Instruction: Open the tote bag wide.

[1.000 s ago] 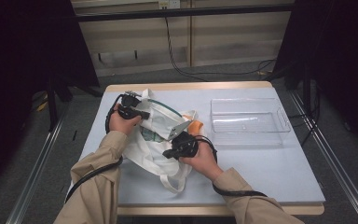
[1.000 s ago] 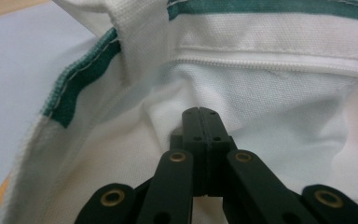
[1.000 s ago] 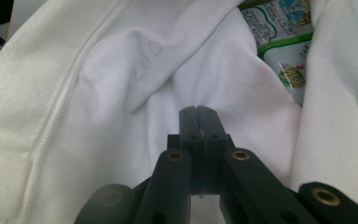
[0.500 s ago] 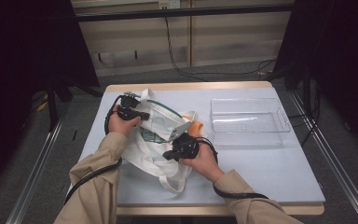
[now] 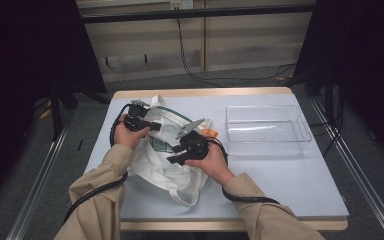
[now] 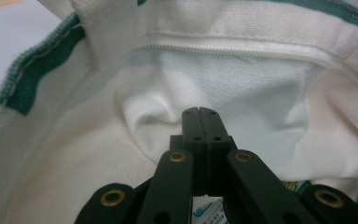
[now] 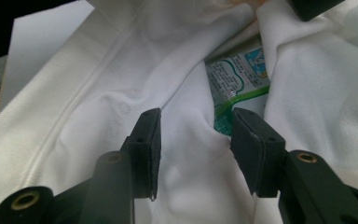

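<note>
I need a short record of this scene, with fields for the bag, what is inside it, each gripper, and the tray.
bag: white cloth bag with green trim, lying open on the table
inside bag: a green and white printed packet, partly covered by cloth
left gripper: jaws shut, pinching the bag's cloth near the seam
right gripper: jaws have just been opening, they stand apart over a fold of cloth with the pads off it
tray: clear plastic tray, empty, apart from the bag
</note>
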{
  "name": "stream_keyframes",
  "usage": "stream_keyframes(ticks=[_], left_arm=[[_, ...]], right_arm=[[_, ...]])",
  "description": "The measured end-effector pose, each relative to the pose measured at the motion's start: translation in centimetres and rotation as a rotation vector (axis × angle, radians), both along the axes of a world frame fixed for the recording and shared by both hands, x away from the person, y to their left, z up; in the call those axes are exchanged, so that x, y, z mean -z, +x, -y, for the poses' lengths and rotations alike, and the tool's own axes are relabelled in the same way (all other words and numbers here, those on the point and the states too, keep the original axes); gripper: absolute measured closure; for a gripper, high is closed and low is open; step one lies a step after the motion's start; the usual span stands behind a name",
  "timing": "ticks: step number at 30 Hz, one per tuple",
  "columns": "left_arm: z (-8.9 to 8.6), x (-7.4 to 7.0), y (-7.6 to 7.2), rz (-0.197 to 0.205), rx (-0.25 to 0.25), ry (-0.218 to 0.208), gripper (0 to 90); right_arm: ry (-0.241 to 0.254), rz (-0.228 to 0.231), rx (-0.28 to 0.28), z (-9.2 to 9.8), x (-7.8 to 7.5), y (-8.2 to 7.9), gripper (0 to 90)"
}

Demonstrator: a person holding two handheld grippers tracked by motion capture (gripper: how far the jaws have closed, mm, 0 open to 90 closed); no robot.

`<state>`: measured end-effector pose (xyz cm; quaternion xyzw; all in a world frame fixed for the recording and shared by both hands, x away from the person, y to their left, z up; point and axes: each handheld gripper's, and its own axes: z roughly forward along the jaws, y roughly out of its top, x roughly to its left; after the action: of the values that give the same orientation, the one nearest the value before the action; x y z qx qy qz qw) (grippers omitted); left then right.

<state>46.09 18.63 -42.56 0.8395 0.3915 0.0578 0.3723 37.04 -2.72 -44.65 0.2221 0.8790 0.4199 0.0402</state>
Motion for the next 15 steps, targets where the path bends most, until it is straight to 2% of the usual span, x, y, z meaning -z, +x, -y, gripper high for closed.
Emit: stream_keyframes(ticks=[2,3,4,5,6,9,11,13,14,15], left_arm=[[-0.2,-0.1,-0.1,0.005,0.009,0.013,90.0],[-0.1,-0.1,-0.2,0.003,0.001,-0.016,90.0],[-0.3,-0.3,-0.3,0.0,0.016,0.006,90.0],[-0.3,-0.3,-0.4,-0.004,0.015,-0.011,90.0],[-0.4,-0.4,-0.6,0.002,0.02,0.001,90.0],[-0.5,-0.4,-1.1,0.005,0.022,-0.011,90.0],[-0.6,-0.4,-1.4,0.008,0.022,-0.016,90.0],[-0.7,-0.3,-1.7,0.017,0.042,-0.003,86.9],[-0.6,-0.3,-2.0,0.028,0.021,-0.002,84.5],[-0.6,-0.3,-2.1,0.028,0.032,-0.007,81.1]], right_arm=[[0.001,-0.006,-0.001,-0.2,0.3,0.2,51.7],[0.01,-0.009,0.001,-0.3,0.4,0.2,51.6],[0.014,-0.009,0.002,-0.3,0.4,0.3,51.8],[0.023,-0.009,0.012,-0.3,0.4,0.4,51.7],[0.029,-0.008,0.019,-0.2,0.3,0.4,50.4],[0.03,-0.002,0.012,-0.2,0.2,0.7,45.8],[0.003,0.015,-0.015,-0.4,0.3,0.8,46.3],[0.008,0.007,-0.022,-0.7,0.5,0.7,50.2],[0.005,0.006,-0.027,-0.8,0.5,0.6,53.3],[0.004,0.006,-0.026,-0.8,0.6,0.6,55.2]])
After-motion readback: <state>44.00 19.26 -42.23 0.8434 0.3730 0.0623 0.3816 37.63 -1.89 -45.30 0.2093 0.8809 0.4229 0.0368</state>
